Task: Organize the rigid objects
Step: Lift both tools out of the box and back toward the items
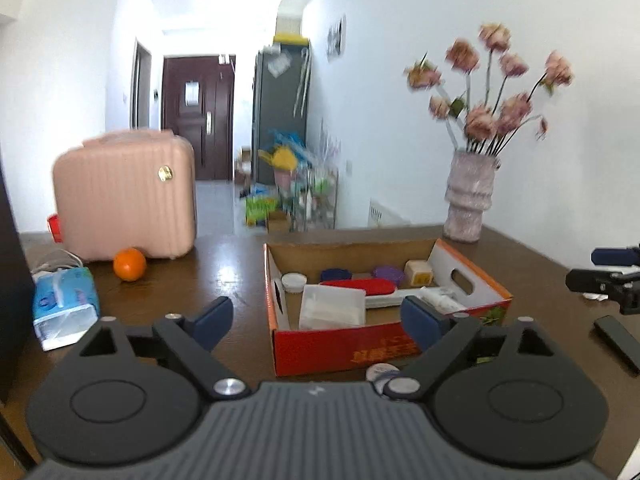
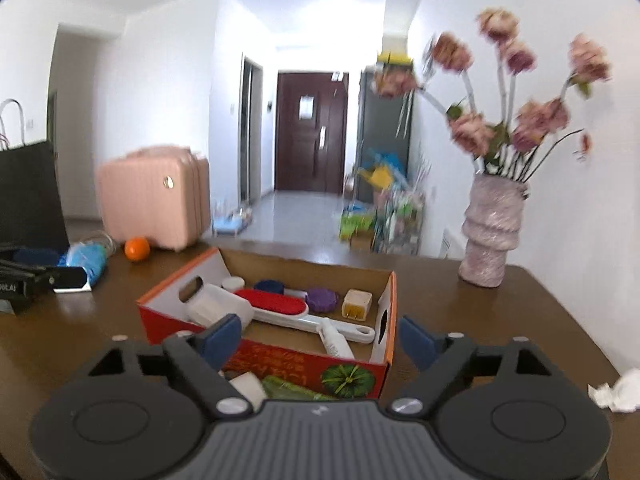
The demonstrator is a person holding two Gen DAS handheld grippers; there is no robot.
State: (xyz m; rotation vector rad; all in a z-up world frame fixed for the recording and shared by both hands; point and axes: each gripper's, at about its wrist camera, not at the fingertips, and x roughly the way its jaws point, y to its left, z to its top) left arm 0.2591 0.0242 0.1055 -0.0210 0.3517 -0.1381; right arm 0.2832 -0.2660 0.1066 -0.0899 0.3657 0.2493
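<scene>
A red cardboard box (image 1: 344, 350) (image 2: 304, 368) stands open-topped on the brown table. Inside lie a red lint brush (image 1: 360, 286) (image 2: 272, 304), a clear plastic container (image 1: 332, 306), a purple lid (image 2: 322, 299), a blue lid (image 2: 269, 286), a beige cube (image 2: 357, 304) and a white tube (image 2: 336, 340). My left gripper (image 1: 318, 318) hovers open in front of the box, nothing between its fingers. My right gripper (image 2: 320, 339) is open too, above the box's near wall, and empty. Small round white lids (image 1: 382, 372) lie just outside the box.
A pink suitcase (image 1: 124, 196), an orange (image 1: 129, 264) and a blue tissue pack (image 1: 64, 304) sit at the left. A vase of flowers (image 1: 470, 196) stands back right. A black bar (image 1: 616, 342) and crumpled tissue (image 2: 616, 392) lie at the right; a black bag (image 2: 28, 192) is far left.
</scene>
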